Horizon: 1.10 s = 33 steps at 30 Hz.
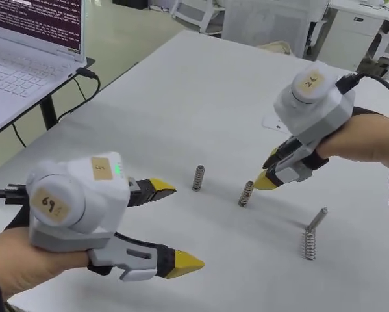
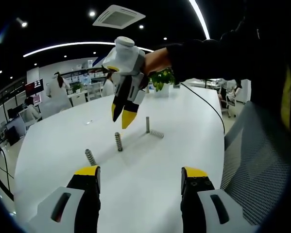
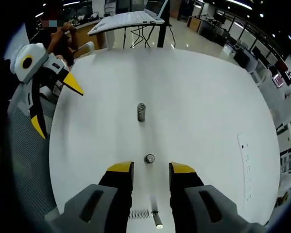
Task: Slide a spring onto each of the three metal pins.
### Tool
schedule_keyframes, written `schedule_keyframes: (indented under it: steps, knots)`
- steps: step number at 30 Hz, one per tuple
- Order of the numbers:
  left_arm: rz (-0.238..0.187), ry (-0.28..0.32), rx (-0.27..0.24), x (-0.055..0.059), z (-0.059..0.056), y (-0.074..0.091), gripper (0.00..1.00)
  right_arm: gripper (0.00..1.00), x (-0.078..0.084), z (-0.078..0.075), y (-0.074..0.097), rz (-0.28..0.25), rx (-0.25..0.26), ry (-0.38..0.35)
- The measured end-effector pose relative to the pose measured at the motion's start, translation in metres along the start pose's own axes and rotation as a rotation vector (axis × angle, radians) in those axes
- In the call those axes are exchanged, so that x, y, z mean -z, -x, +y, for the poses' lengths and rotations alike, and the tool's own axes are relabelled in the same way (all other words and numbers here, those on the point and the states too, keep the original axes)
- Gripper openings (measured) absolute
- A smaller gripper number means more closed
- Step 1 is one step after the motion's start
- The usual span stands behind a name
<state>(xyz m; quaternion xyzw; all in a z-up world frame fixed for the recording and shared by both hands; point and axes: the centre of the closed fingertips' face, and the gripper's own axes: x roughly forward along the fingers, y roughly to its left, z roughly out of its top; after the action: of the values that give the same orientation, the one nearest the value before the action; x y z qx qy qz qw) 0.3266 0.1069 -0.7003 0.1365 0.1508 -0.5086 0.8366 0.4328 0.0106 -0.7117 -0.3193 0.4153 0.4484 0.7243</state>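
Laptop [image 1: 25, 58] far left, on stand beyond surface [image 1: 181, 97] edge. Left gripper [image 1: 175, 225] near left, jaws spread wide, empty. Broad bare white room across far half. Left spring [image 1: 198, 177] sleeved on pin, axis vertical. Middle spring [image 1: 246, 193] on pin, leaning slightly. Right gripper [image 1: 268, 170] just beside its top, jaws narrowly parted, empty. Bare pin [image 1: 317, 219] stands right; loose spring [image 1: 309, 244] flat at its base, axis pointing near.

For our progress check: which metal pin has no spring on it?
The bare pin on the head view's right, its spring lying beside it; left pin and middle pin wear springs.
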Motion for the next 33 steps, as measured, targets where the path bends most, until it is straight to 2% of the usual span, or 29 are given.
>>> schedule_keyframes:
  steps: [10,24,33]
  knots:
    - [0.000,-0.017,0.018,-0.008,-0.005,-0.003,0.64,0.26,-0.001,0.006,0.019,-0.034,0.027,0.000]
    - [0.005,-0.045,0.047,-0.021,-0.016,-0.007,0.63,0.26,0.007,0.019,0.047,-0.087,0.055,-0.023]
    - [0.006,-0.064,0.071,-0.026,-0.024,-0.011,0.63,0.25,0.029,0.033,0.058,-0.103,0.081,-0.057]
